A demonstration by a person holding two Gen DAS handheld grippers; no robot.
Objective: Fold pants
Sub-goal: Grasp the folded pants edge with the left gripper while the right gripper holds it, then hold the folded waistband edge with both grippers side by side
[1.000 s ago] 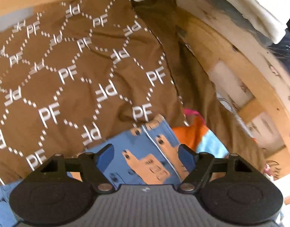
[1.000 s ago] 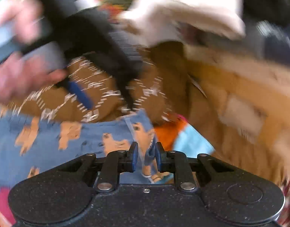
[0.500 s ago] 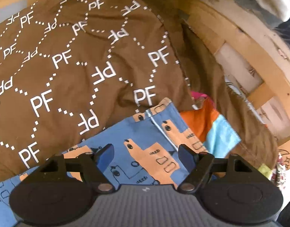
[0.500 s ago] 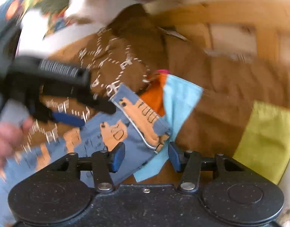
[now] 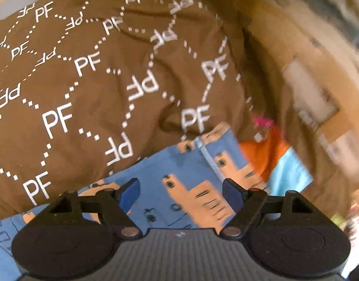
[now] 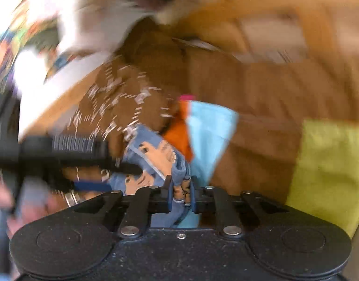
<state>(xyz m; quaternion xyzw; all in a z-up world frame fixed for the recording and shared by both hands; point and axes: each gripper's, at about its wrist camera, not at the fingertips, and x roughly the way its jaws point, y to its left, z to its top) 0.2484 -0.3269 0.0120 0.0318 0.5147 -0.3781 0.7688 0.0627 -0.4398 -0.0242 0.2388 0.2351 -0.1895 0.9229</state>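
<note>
Two grippers on this one, and the big brown PF-print blanket [image 5: 90, 75] fills nearly everything ahead of the left gripper [image 5: 181, 190], with the blue dog-print pants [image 5: 191, 178] lying on top of it, right under and between that gripper's blue fingers. Off to its right an orange and light-blue patch of cloth [image 5: 273, 154] pokes out from beneath the pants' edge.

What changed: half a second back the right gripper [image 6: 181, 190] stood open over the pants' hemmed corner with nothing in it; now its jaws are closing and a bunched fold of that corner sits pinched between the pads. So I'd say the regrab is basically done and that end can be lifted and carried over for the fold.

Left gripper hasn't really budged over the same stretch. It hangs wide open above the flat part of the pants, holding nothing, fabric below the fingers rather than between pads. In the right wrist view it shows up left of the right gripper, blurry, with a hand [image 6: 29, 201] behind it.

Smallest bit: a yellow-green square [image 6: 329, 175] well off to the right gripper's right, not involved.
</note>
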